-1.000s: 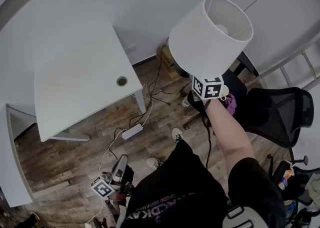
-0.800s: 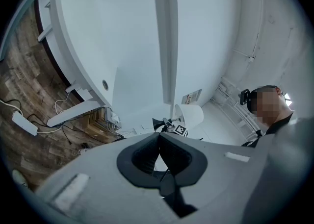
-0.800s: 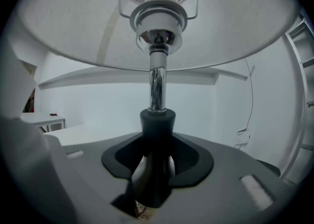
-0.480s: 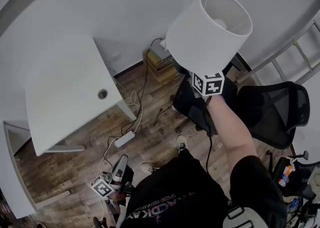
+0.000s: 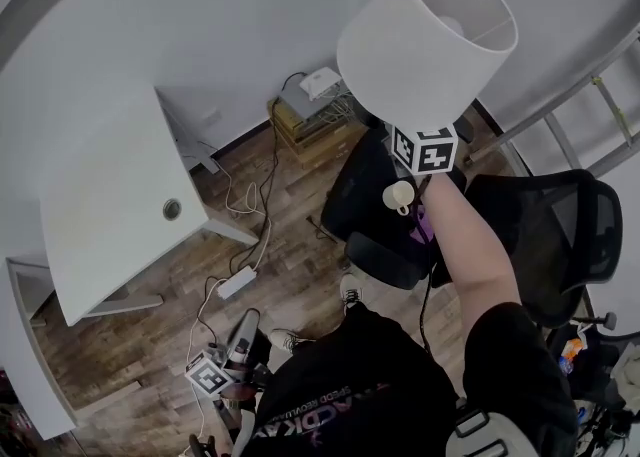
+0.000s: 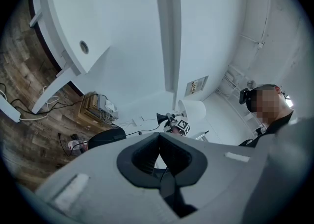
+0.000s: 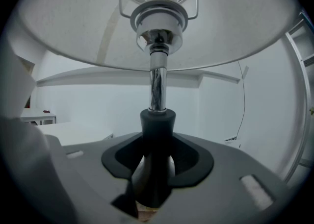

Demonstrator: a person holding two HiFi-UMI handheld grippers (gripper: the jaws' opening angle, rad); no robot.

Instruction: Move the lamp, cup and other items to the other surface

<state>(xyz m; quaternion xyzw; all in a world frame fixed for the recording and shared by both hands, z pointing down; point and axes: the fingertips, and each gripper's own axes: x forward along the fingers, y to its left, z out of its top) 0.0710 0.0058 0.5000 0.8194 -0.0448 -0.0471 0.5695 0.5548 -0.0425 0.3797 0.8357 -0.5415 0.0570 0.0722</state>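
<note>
The lamp (image 5: 425, 45) is top-heavy: its wide shade sits high above a grip taken low on the stem, so a tilt or a jolt could swing it round in the grasp or slip it out. A dark cord (image 5: 420, 290) hangs down beside the forearm (image 5: 465, 245), and I judge it could snag on the black chair (image 5: 385, 220) right below. Lower down, loose cables (image 5: 240, 195) and a power strip (image 5: 238, 282) lie across the wood floor (image 5: 300, 245) near the feet, a fair trip hazard. The white counter (image 5: 110, 215) stands well apart to the left.

The left tongs (image 6: 159, 157) hang low by the leg. Their jaws look pressed together with nothing between, though the view there is dim. The right tongs (image 7: 154, 164) are out at arm's length, jaws fairly wide and clenched on the lamp's dark lower stem. They hold it upright in the air over the chair, on neither surface.
</note>
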